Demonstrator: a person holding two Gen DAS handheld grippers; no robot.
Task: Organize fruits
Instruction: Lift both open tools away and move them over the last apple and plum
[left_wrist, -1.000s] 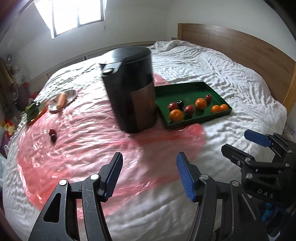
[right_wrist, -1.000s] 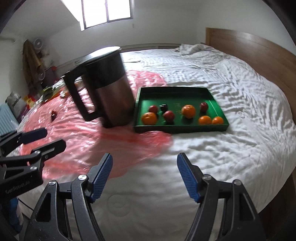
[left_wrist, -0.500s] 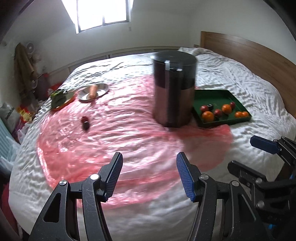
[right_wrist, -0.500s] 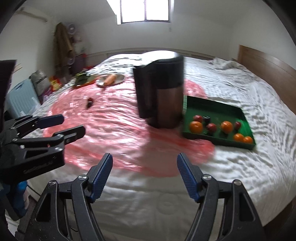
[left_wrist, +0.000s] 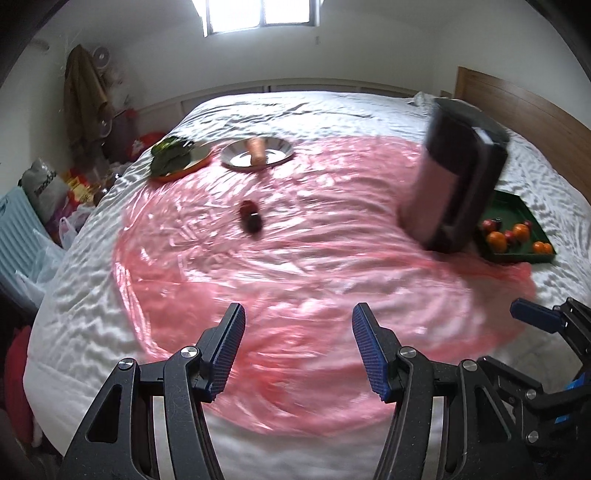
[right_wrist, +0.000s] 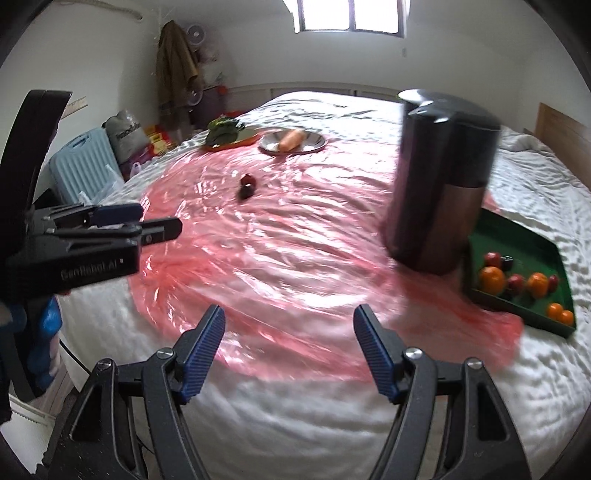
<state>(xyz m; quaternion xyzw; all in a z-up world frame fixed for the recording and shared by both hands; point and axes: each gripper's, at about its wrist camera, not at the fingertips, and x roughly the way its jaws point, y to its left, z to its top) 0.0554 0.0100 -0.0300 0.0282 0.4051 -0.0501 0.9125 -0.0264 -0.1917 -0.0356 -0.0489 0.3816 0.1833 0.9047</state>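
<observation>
Right now both tools are hovering over the near edge of the bed, each spread wide and holding nothing: the left gripper (left_wrist: 297, 347) and the right gripper (right_wrist: 288, 349) are both pointing out across the pink plastic sheet (left_wrist: 295, 266). Most of the fruit is already sitting in the green tray (right_wrist: 532, 236), which is lying off to the right of both tools, just behind and beside the tall dark kettle (right_wrist: 443, 177). What is still lying loose is a pair of small dark red fruits (left_wrist: 251, 218), touching or nearly touching each other on the sheet, well ahead of the left tool and only slightly to the left of its centre line. From the right tool the same pair (right_wrist: 246, 184) is showing further off and clearly to the left, so the left hand is looking like the nearer and better aligned one for the pick. The two fruits are lining up roughly along the direction the left tool is facing, one behind the other, so a straight push forward would probably meet the nearer one first. Beyond them, further ahead, a carrot (left_wrist: 257, 149) is resting on a metal plate (left_wrist: 236, 159), with leafy greens (left_wrist: 170, 157) on an orange plate just to its left.
</observation>
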